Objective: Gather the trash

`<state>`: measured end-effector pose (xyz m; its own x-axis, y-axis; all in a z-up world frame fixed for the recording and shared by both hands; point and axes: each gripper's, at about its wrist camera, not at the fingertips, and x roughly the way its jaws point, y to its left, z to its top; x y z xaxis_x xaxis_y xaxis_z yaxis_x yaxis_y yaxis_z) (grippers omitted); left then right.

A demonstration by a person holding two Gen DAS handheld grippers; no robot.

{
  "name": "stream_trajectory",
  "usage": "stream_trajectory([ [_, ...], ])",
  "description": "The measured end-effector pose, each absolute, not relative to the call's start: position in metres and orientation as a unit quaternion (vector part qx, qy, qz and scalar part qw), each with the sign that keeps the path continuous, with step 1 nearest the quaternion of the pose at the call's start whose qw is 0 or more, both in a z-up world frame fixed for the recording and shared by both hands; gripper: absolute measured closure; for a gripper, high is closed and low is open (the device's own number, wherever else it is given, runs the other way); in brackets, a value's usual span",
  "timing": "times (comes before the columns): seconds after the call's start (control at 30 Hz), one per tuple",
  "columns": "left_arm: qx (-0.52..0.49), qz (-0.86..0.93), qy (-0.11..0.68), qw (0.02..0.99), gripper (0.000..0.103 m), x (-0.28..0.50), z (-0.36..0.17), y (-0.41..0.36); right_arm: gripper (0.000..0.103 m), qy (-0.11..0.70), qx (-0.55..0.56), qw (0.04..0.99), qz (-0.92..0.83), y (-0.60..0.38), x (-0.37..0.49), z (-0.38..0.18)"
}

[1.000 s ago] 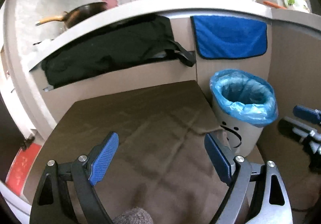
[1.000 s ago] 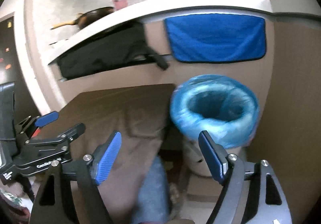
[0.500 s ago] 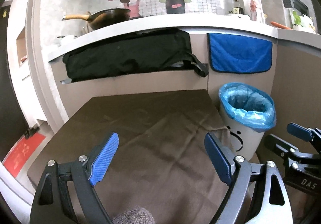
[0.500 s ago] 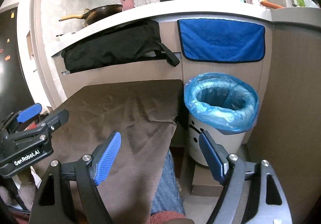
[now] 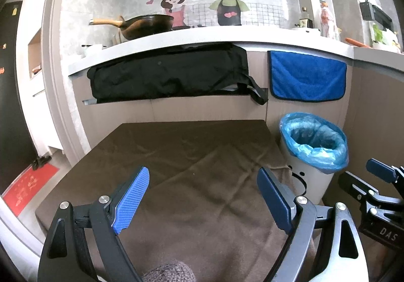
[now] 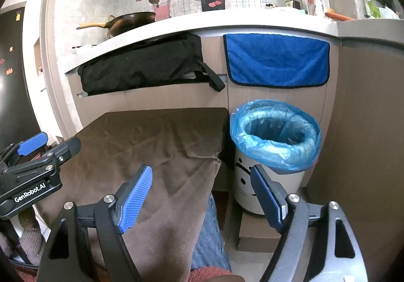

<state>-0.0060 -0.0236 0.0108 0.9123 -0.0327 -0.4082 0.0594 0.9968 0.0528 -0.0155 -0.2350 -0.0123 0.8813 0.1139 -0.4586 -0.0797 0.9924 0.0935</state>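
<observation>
A white bin with a drawn face and a blue liner (image 5: 314,145) (image 6: 275,140) stands on the floor just right of a low table under a brown cloth (image 5: 181,163) (image 6: 151,140). My left gripper (image 5: 203,197) hangs open over the near part of the cloth, nothing between its blue pads. My right gripper (image 6: 200,197) is open too, over the table's right corner and short of the bin. Each gripper shows at the edge of the other's view: the right gripper (image 5: 378,188), the left gripper (image 6: 32,168). No trash shows on the cloth.
Behind the table runs a counter with a black bag (image 5: 166,74) on a shelf beneath it and a blue towel (image 5: 306,79) hanging above the bin. A wok (image 5: 146,26) sits on the counter. A person's leg in blue cloth (image 6: 209,239) is below the right gripper.
Both grippers have pulled back from the table and bin, so more of the counter and wall shows. The tilt of the left wrist view has levelled. Both stayed open.
</observation>
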Motion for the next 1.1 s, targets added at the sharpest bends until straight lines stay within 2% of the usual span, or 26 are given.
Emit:
stream_trajectory([
  [1.1,0.028,-0.020,0.206,0.978,0.016,-0.0092,0.0122,-0.0259,0.026,0.235,0.029,0.970,0.055,-0.2319,-0.0156,-0.0060],
])
